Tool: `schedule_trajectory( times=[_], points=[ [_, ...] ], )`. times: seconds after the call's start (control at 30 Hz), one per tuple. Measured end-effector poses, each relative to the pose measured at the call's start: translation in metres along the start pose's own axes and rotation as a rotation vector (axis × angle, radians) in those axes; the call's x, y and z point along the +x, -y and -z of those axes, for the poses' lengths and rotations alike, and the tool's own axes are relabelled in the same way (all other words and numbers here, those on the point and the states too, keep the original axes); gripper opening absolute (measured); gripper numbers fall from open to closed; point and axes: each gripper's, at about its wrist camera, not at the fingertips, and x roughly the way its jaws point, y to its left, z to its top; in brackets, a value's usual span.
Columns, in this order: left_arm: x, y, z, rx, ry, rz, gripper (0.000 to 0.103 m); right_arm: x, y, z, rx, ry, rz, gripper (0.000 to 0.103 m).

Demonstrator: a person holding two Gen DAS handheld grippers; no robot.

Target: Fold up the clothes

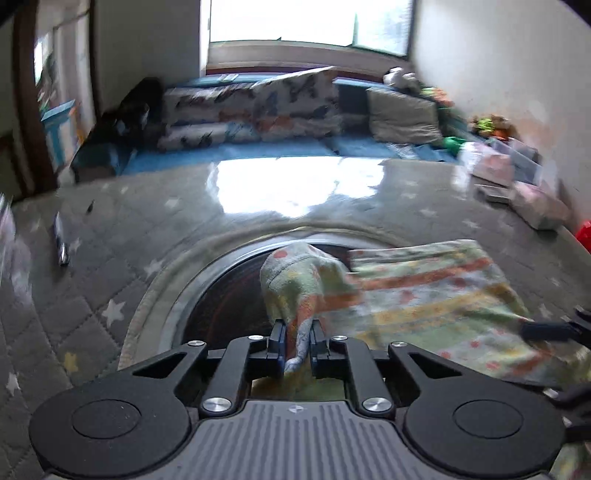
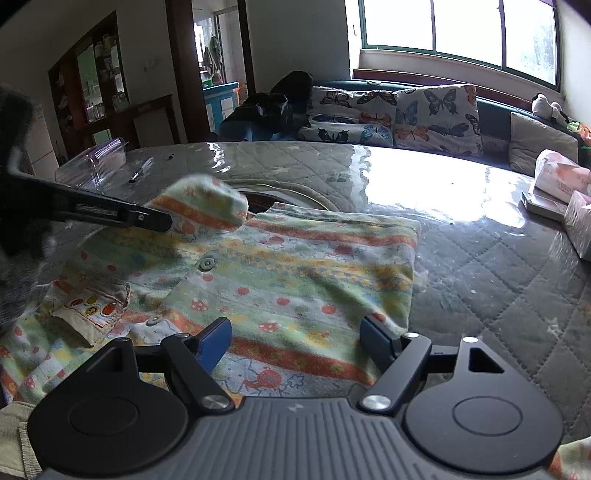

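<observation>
The room was a living room with a big bright window (image 2: 458, 26) and a long seat under it, lined with butterfly cushions (image 2: 395, 114). In front of the seat stood a table (image 2: 498, 266) with a grey quilted star cover under a shiny clear sheet.

Near the left edge of the table lay a pen (image 2: 140, 170), next to a clear plastic box (image 2: 96, 162). They were well apart from the cloth, so they were out of the way of the folding.

The left gripper (image 1: 298, 343) was pinched tight on a sleeve (image 1: 295, 284) of a small striped top (image 2: 280, 280). The sleeve was lifted off the table and bent over toward the middle of the top. I think it was held up like that so it could be laid flat across the body of the top. That would make a fold.

The top lay spread out near the front edge of the table, with its snap buttons (image 2: 207, 263) facing up. Its right side looked straight and neat.

The right gripper (image 2: 295, 345) hung just over the lower part of the top. Its jaws stood wide apart, with nothing between them. It may have waited there to press the cloth down or to take a new hold.

By the right edge of the table sat tissue packs (image 2: 561, 177), clear of the top.
</observation>
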Motion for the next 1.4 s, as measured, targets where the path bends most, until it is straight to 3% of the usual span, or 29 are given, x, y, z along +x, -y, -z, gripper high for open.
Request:
schedule_trajectory(
  times=[0.17,0.23,0.43,0.6,0.7,0.8,0.87,0.9,0.93,1.03,1.2,1.27,1.33,1.4],
  points=[
    [-0.024,0.04,0.015,0.153,0.04,0.051,0.019,0.001,0.0,0.0,-0.002,0.001,-0.002,0.08],
    [-0.03,0.049,0.024,0.189,0.027,0.09,0.03,0.0,0.0,0.0,-0.001,0.0,-0.004,0.08],
    [-0.047,0.049,0.032,0.19,0.027,0.125,0.049,0.0,-0.001,-0.001,-0.002,-0.004,-0.004,0.08],
    [-0.051,0.034,0.021,0.142,0.063,0.069,0.06,0.0,-0.002,0.0,0.0,-0.003,-0.002,0.081],
    [-0.037,0.024,0.016,0.102,0.025,0.041,0.069,0.0,-0.002,0.0,-0.001,-0.005,-0.002,0.081],
    [-0.024,0.018,0.017,0.076,-0.036,0.062,0.068,0.0,-0.003,-0.001,-0.003,-0.007,-0.001,0.082],
    [-0.018,0.015,0.019,0.064,-0.063,0.082,0.053,0.0,-0.002,-0.001,-0.005,-0.008,-0.001,0.082],
    [-0.017,0.014,0.02,0.058,-0.069,0.09,0.038,0.001,-0.002,-0.001,-0.005,-0.008,-0.002,0.083],
    [-0.018,0.013,0.019,0.053,-0.064,0.087,0.03,0.001,-0.002,0.0,-0.005,-0.008,-0.002,0.083],
    [-0.024,0.007,0.016,0.063,-0.01,0.043,0.014,0.001,-0.001,-0.001,-0.006,-0.009,-0.003,0.083],
    [-0.029,-0.011,0.007,0.053,0.073,-0.12,0.008,0.003,-0.002,-0.001,-0.006,-0.009,-0.002,0.084],
    [-0.027,-0.023,0.004,0.005,0.063,-0.153,0.008,0.003,-0.002,-0.001,-0.005,-0.009,-0.002,0.084],
    [-0.027,-0.037,0.002,-0.078,0.018,-0.059,0.01,0.002,-0.002,-0.001,-0.004,-0.009,-0.002,0.084],
    [-0.032,-0.035,0.005,-0.074,0.019,0.017,0.014,0.002,-0.002,-0.001,-0.003,-0.009,0.0,0.084]
  ],
)
